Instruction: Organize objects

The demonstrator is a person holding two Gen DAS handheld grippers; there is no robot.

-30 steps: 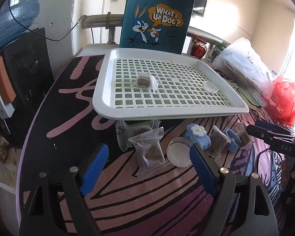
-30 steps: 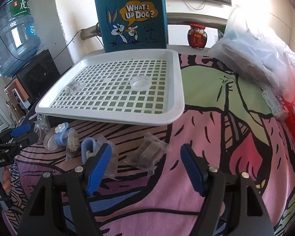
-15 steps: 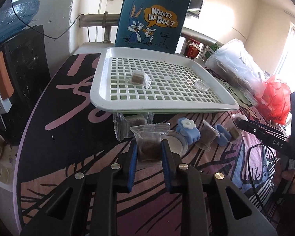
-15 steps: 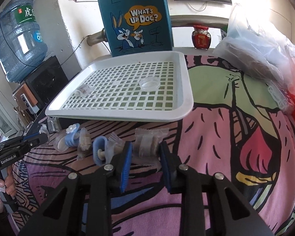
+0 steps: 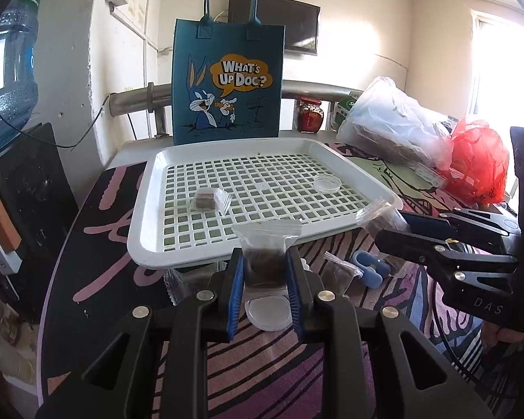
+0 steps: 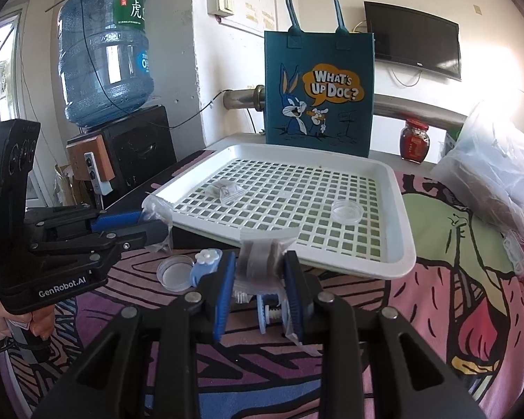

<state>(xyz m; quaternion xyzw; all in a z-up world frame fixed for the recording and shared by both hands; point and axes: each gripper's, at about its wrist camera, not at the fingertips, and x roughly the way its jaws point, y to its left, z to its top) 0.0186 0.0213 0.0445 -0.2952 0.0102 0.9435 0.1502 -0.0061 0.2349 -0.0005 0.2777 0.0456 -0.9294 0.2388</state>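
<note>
My left gripper (image 5: 264, 265) is shut on a clear packet with a brown block (image 5: 264, 260), lifted just before the white slotted tray (image 5: 146, 209). My right gripper (image 6: 256, 269) is shut on another clear packet (image 6: 262, 255), held above the cloth by the tray's (image 6: 401, 244) front rim. In the tray lie a wrapped brown block (image 5: 208, 200) and a small clear round lid (image 5: 327, 183). On the cloth below remain a clear round dish (image 5: 267, 310), blue clips (image 5: 368, 267), more packets (image 5: 337, 272) and a flower clip (image 6: 206, 262).
A blue "What's Up Doc?" tote bag (image 5: 227, 80) stands behind the tray. A clear plastic bag (image 5: 394, 122) and a red bag (image 5: 478, 160) lie at the right. A red jar (image 6: 415, 138) sits at the back. A water bottle (image 6: 104, 52) on a black dispenser stands left.
Both grippers went from wide open to shut, each on a packet, and then lifted their packets off the cloth toward the tray's front rim.
</note>
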